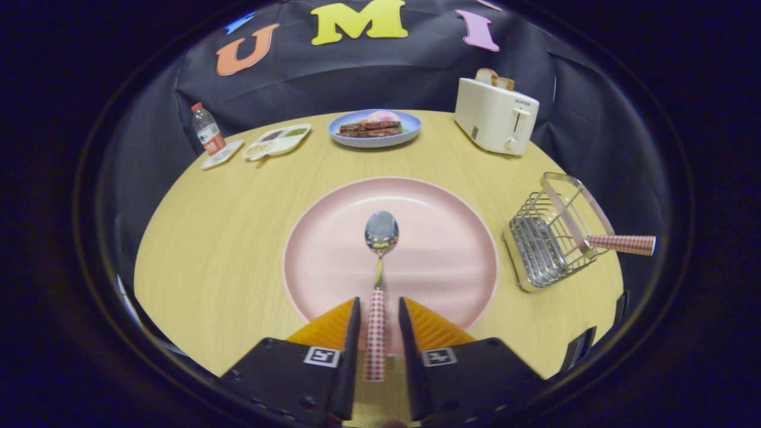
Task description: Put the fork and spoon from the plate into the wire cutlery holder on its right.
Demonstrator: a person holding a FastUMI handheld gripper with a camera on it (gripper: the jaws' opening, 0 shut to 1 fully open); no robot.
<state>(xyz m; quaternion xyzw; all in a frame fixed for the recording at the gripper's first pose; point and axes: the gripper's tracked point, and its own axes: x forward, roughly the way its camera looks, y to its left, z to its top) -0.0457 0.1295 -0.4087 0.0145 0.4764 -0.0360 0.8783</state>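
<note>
Jaws: mine (379, 318) stand a little apart, one finger on each side of the spoon's checked handle. I see narrow gaps on both sides, so I judge nothing is gripped yet; they straddle the handle ready to close.
Bench (226, 238): round, pale wood. It carries everything, so all I need lies within one sweep of my reach.
Pink plate (333, 261): the largest thing on the bench, dead ahead of my fingers, its near rim passing under them. I am lined up on its middle because the spoon lies along that line.
Wire cutlery holder (544, 241): to the right of the plate, apart from its rim, tipped so its open mouth faces up and towards me. A checked handle (621, 244) pokes out over its right side; I take this for the fork, already put away, though its head is hidden among the wires.
Toaster (496, 116): far right beyond the holder, with bread in its slots. It is clear of my route.
Blue plate of food (374, 128): at the far edge, straight beyond the pink plate.
Sectioned tray (277, 141) and bottle (207, 129): far left, well apart from my work.
Spoon (380, 238): bowl up near the plate's middle, handle running back between my fingers and past the near rim, which suits a straight pinch.
Next, as I judge it: close on the handle, lift, carry right, drop it in the holder.
</note>
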